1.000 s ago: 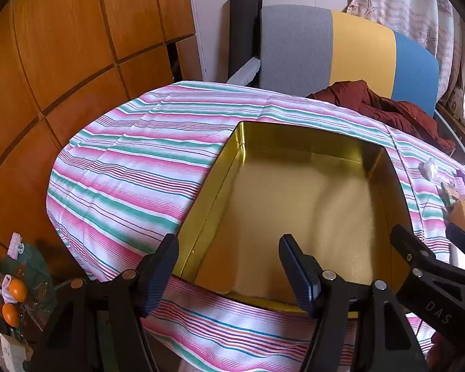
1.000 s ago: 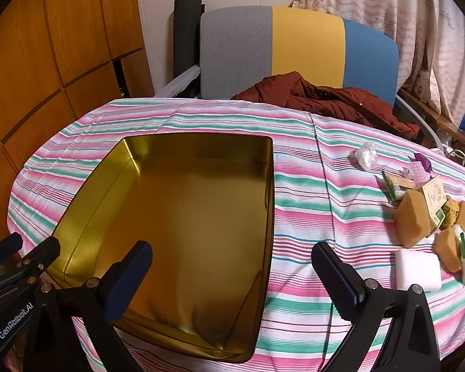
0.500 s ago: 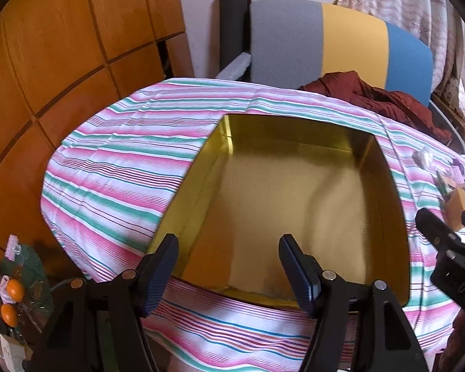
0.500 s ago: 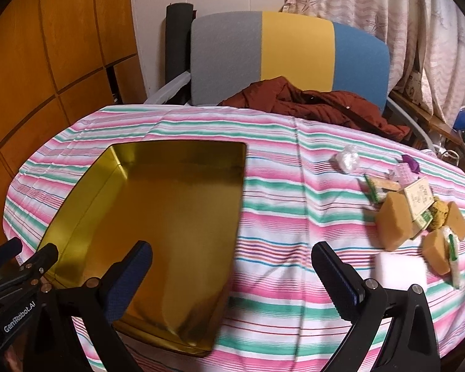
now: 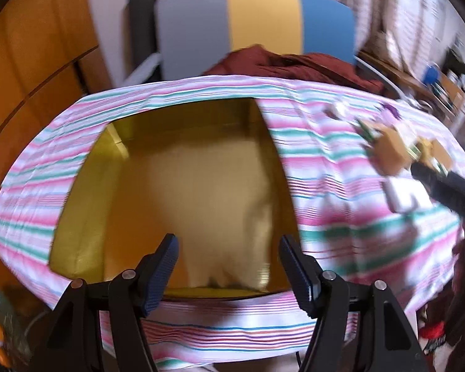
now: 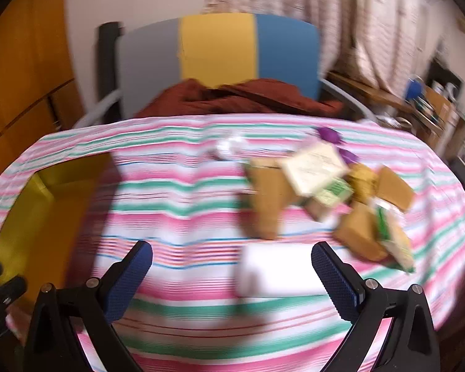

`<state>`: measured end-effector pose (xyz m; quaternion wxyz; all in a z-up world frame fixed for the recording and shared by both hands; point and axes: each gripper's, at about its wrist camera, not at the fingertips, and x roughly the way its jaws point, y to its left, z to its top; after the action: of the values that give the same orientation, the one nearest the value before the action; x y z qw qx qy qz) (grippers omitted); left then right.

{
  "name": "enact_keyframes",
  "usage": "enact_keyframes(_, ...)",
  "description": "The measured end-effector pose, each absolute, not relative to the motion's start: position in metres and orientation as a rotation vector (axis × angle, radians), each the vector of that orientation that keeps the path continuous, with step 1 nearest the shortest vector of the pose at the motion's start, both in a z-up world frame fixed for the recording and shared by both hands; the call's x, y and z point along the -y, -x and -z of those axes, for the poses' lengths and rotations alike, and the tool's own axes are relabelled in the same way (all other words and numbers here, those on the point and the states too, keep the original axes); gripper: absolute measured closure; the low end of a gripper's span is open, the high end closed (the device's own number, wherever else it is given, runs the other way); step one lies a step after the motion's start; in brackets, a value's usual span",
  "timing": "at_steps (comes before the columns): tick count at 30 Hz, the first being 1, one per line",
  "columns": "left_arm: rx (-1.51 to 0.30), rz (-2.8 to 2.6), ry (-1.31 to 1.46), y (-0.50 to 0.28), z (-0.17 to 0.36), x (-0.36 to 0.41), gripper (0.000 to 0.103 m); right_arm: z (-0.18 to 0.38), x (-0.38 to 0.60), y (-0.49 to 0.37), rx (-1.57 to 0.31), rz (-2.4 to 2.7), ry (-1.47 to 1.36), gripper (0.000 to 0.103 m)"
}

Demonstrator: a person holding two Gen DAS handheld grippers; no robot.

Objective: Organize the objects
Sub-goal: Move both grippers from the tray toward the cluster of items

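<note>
Both views are blurred. The left wrist view looks straight down into the gold tin [image 5: 183, 192], which lies empty toward the table's left edge on the striped cloth [image 5: 325, 167]; its near wall runs close to the table's near edge, and its far wall leaves a band of bare cloth before the far edge. The left gripper [image 5: 228, 266] hangs over the tin's near wall with its jaws apart and nothing between them. Along the right edge of this view the dark tip of the right gripper [image 5: 443, 183] crosses in front of the pile [image 5: 396, 152] and the white block [image 5: 403, 195], so only part of each shows.

The right wrist view shows that side in full. The pile [image 6: 325, 192] of tan blocks, paper-wrapped pieces and green-labelled packets sits toward the table's right edge, its pieces touching and overlapping. The white block [image 6: 279, 272] lies alone just nearer than the pile, between the spread fingers of the right gripper [image 6: 232, 266]; whether the pads touch it cannot be told, though the jaws stand wide and the block looks lower than them. A small white lump [image 6: 232, 145] and a purple bit [image 6: 328, 135] lie beyond the pile, near the far edge. Only the tin's right part [image 6: 46, 204] shows here, at the left, with the left gripper's tip [image 6: 3, 288] just in the corner.

Between tin and pile the cloth is bare from near edge to far. Behind the far edge stands a chair [image 6: 217, 52] with red cloth [image 6: 232, 96] on its seat.
</note>
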<state>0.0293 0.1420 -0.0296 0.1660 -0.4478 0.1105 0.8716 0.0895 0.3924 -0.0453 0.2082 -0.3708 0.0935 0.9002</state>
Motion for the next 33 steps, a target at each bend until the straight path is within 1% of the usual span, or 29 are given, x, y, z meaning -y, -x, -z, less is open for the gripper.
enact_keyframes(6, -0.272, -2.304, 1.233, -0.04, 0.032, -0.176, 0.035, 0.049, -0.468, -0.122, -0.345, -2.433, 0.955, 0.0)
enact_keyframes(7, -0.25, -2.271, 1.226, -0.041, 0.032, -0.181, 0.035, 0.051, -0.477, -0.129, -0.359, -2.433, 0.962, 0.004)
enact_keyframes(8, -0.233, -2.248, 1.219, -0.042, 0.033, -0.185, 0.035, 0.054, -0.482, -0.133, -0.387, -2.442, 0.974, 0.009)
enact_keyframes(9, -0.217, -2.23, 1.213, -0.043, 0.032, -0.189, 0.035, 0.059, -0.49, -0.139, -0.447, -2.452, 0.994, 0.012)
enact_keyframes(10, -0.204, -2.211, 1.203, -0.045, 0.032, -0.194, 0.035, 0.065, -0.496, -0.143, -0.496, -2.446, 1.017, 0.017)
enact_keyframes(12, -0.207, -2.179, 1.185, -0.05, 0.031, -0.204, 0.035, 0.077, -0.502, -0.148, -0.565, -2.44, 1.063, 0.021)
enact_keyframes(14, -0.244, -2.16, 1.166, -0.054, 0.032, -0.217, 0.035, 0.09, -0.504, -0.151, -0.593, -2.441, 1.102, 0.027)
enact_keyframes(16, -0.281, -2.133, 1.157, -0.057, 0.034, -0.228, 0.035, 0.099, -0.507, -0.152, -0.612, -2.454, 1.101, 0.029)
enact_keyframes(22, -0.212, -2.04, 1.208, -0.055, 0.046, -0.247, 0.035, 0.105, -0.502, -0.134, -0.68, -2.536, 1.096, 0.029)
enact_keyframes(29, -0.103, -2.168, 1.173, -0.044, 0.035, -0.226, 0.035, 0.108, -0.44, -0.108, -0.806, -2.82, 1.236, 0.029)
enact_keyframes(31, -0.069, -2.174, 1.192, -0.037, 0.034, -0.221, 0.035, 0.101, -0.427, -0.109, -0.764, -2.91, 1.225, 0.029)
enact_keyframes(33, -0.051, -2.171, 1.224, -0.032, 0.037, -0.22, 0.035, 0.094, -0.421, -0.113, -0.64, -2.944, 1.161, 0.029)
